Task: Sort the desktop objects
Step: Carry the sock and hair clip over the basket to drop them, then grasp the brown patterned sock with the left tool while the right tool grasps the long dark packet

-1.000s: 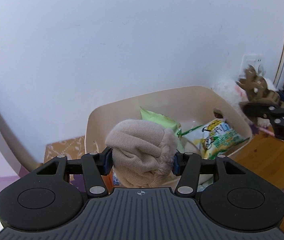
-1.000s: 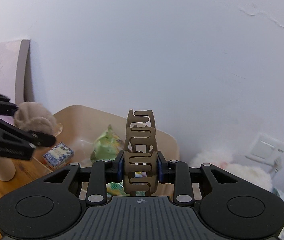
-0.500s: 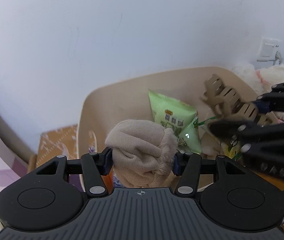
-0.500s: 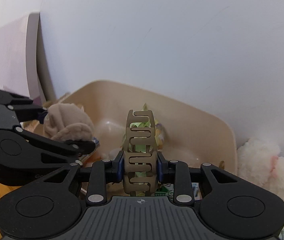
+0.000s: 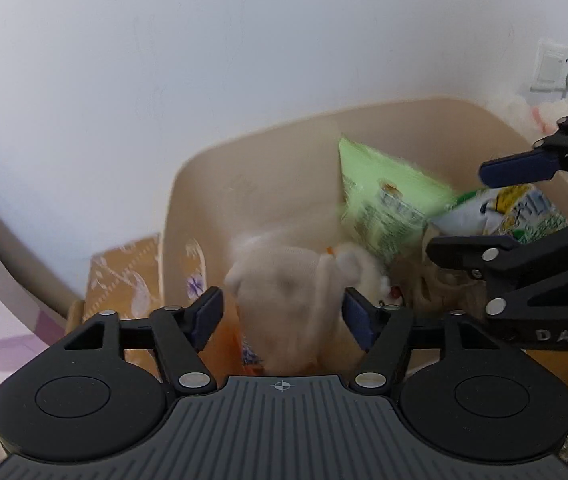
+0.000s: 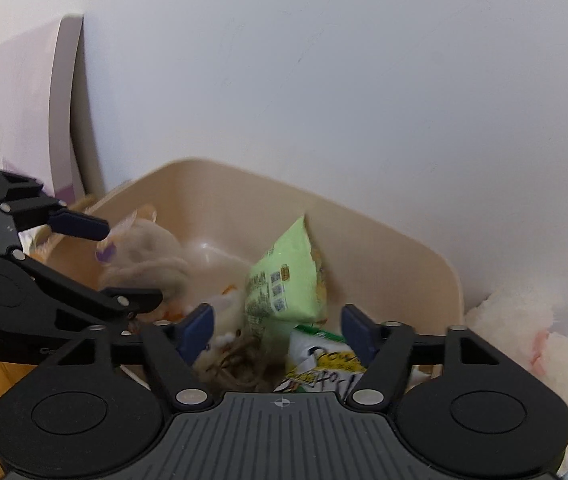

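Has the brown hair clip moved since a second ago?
Yes. The right gripper jaws have just opened, and the hair clip has dropped below them into the beige bin.

**Both grippers open, side by side**

The left gripper tilts downward with its fingers spread; they have just been opening, and a blurred soft thing sits between them without being pressed. The right gripper also tilts downward, its fingers wide apart after just opening, gripping nothing. The two sit close together, each showing at the edge of the other's wrist view, fingers parted there as well.
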Available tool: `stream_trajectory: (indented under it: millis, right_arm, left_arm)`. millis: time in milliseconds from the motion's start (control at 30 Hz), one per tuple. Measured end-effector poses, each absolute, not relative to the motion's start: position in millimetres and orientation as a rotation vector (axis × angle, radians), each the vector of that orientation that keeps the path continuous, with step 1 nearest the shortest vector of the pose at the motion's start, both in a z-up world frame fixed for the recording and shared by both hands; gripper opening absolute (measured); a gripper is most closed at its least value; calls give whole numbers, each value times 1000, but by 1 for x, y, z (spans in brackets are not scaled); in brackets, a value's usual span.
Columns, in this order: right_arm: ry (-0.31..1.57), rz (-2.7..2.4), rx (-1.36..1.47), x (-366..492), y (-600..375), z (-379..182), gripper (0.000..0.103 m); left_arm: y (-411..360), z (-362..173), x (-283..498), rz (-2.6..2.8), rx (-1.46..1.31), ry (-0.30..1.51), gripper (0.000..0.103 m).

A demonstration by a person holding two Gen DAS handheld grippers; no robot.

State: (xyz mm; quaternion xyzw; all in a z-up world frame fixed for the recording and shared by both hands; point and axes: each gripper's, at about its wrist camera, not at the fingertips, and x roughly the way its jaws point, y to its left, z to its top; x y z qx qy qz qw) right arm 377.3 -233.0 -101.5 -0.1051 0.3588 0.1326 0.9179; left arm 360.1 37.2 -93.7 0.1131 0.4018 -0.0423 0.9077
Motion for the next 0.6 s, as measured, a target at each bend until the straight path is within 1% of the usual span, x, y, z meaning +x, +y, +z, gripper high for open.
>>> stream_trajectory:
  millis: [67, 133, 200, 300, 433, 600]
  right_arm:
    - [714, 264, -189, 372, -239, -95, 80]
    - [691, 255, -157, 365, -246, -88, 87]
    - [667, 242, -130, 358, -253, -81, 90]
    - [640, 228, -73, 345, -267, -69, 92]
    - [604, 192, 3, 322, -292, -57, 103]
    - [607, 149, 55, 291, -327, -52, 103]
  left_arm:
    - [40, -90, 358, -89, 222, 810, 75]
    - [41, -83, 355, -101, 204, 796, 77]
    - [43, -77, 351, -111, 196, 775, 78]
    - [46, -66, 340, -125, 179, 744, 80]
    - [49, -58, 323, -149, 146, 744, 82]
    - [44, -58, 294, -161, 137, 776, 82]
